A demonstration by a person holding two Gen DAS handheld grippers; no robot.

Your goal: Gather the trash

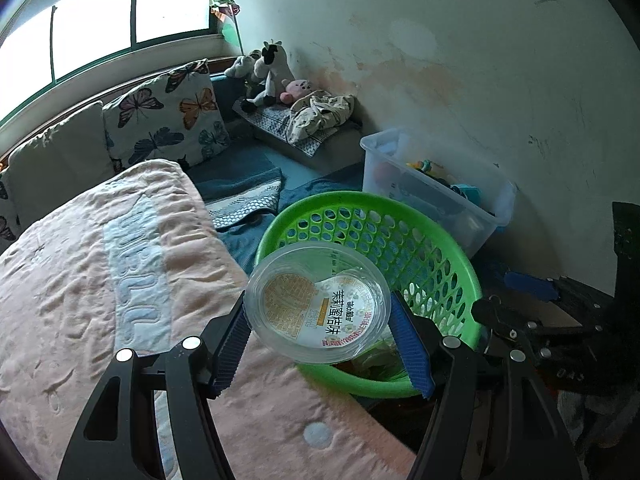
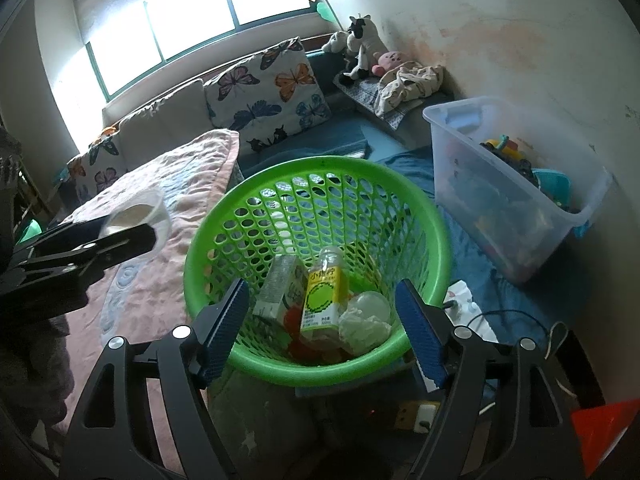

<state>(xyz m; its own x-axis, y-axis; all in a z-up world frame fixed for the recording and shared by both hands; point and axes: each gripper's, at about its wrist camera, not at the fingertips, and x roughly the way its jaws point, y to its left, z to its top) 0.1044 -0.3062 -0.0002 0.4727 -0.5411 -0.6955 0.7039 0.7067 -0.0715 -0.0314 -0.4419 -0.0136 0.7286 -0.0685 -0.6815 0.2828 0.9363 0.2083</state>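
My left gripper (image 1: pixel 320 344) is shut on a clear plastic cup (image 1: pixel 320 304) with a printed label, held bottom-first over the near rim of the green perforated basket (image 1: pixel 436 264). In the right wrist view the left gripper (image 2: pixel 132 236) with the cup (image 2: pixel 138 216) shows at the left, above the pink blanket. My right gripper (image 2: pixel 320 328) is open and empty, its fingers on either side of the basket's near rim (image 2: pixel 316 372). Inside the basket lie a yellow-labelled bottle (image 2: pixel 322 300), a drink carton (image 2: pixel 280 288) and crumpled plastic (image 2: pixel 364 320).
A pink blanket (image 1: pixel 120 280) covers the bed at left. A clear storage bin (image 2: pixel 516 184) of toys stands right of the basket by the wall. Butterfly cushions (image 2: pixel 268 92) and plush toys (image 2: pixel 360 48) sit at the back. Cables and a power strip (image 2: pixel 416 416) lie on the floor.
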